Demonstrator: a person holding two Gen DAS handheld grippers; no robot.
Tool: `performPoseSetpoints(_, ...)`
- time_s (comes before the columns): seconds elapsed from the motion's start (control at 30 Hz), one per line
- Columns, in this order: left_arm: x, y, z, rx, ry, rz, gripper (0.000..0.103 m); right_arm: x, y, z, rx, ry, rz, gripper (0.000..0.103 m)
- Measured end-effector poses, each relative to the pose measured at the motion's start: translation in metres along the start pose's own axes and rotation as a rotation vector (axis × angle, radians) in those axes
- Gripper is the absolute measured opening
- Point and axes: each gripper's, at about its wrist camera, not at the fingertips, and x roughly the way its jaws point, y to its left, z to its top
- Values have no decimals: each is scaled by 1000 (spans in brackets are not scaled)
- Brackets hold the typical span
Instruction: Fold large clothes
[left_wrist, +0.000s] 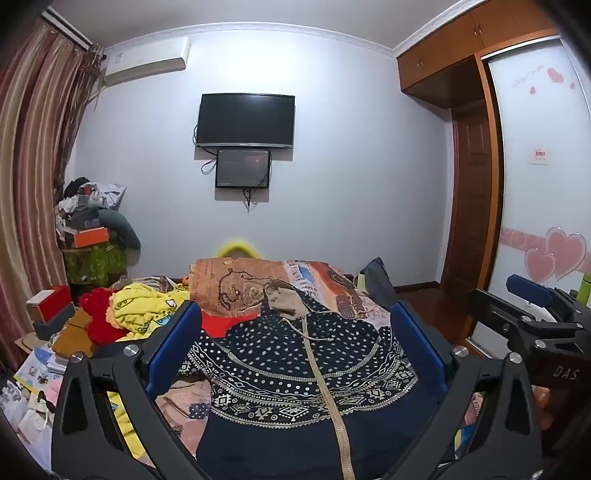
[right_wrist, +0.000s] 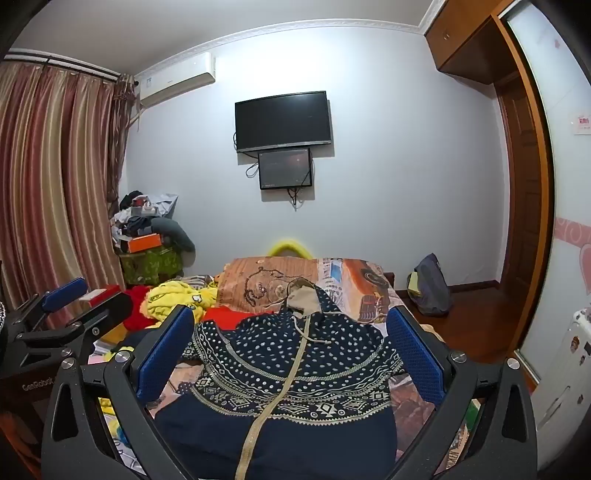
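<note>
A navy hooded zip jacket (left_wrist: 295, 369) with white dots, patterned bands and a beige zipper lies flat on the bed, hood toward the far end. It also shows in the right wrist view (right_wrist: 291, 373). My left gripper (left_wrist: 295, 332) is open and empty, hovering above the jacket, its blue pads (left_wrist: 173, 343) spread wide either side of it. My right gripper (right_wrist: 291, 332) is open and empty too, above the same jacket. The right gripper shows at the right edge of the left wrist view (left_wrist: 532, 306); the left gripper shows at the left edge of the right wrist view (right_wrist: 62, 306).
A folded orange printed quilt (left_wrist: 258, 280) lies past the hood. Yellow and red clothes (left_wrist: 144, 310) are heaped at the left. Boxes and papers (left_wrist: 48, 325) crowd the left side. A clutter pile (left_wrist: 92, 236) stands by the curtain. A wardrobe (left_wrist: 532, 184) stands right, a bag (right_wrist: 432, 284) on the floor.
</note>
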Motion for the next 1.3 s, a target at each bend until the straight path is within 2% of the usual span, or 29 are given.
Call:
performPoseSetpoints(0.23,-2,2,-2,-13,11,2,103,1,-3,0,4,4,-1,103)
performPoseSetpoints(0.3,11,1,-4,-19,24,-3,103,1,-3,1,5,5,0,103)
performPoseSetpoints(1.3,9,4,-4,-18,18,-2,103,5,-8,-2,15,20,-6,103)
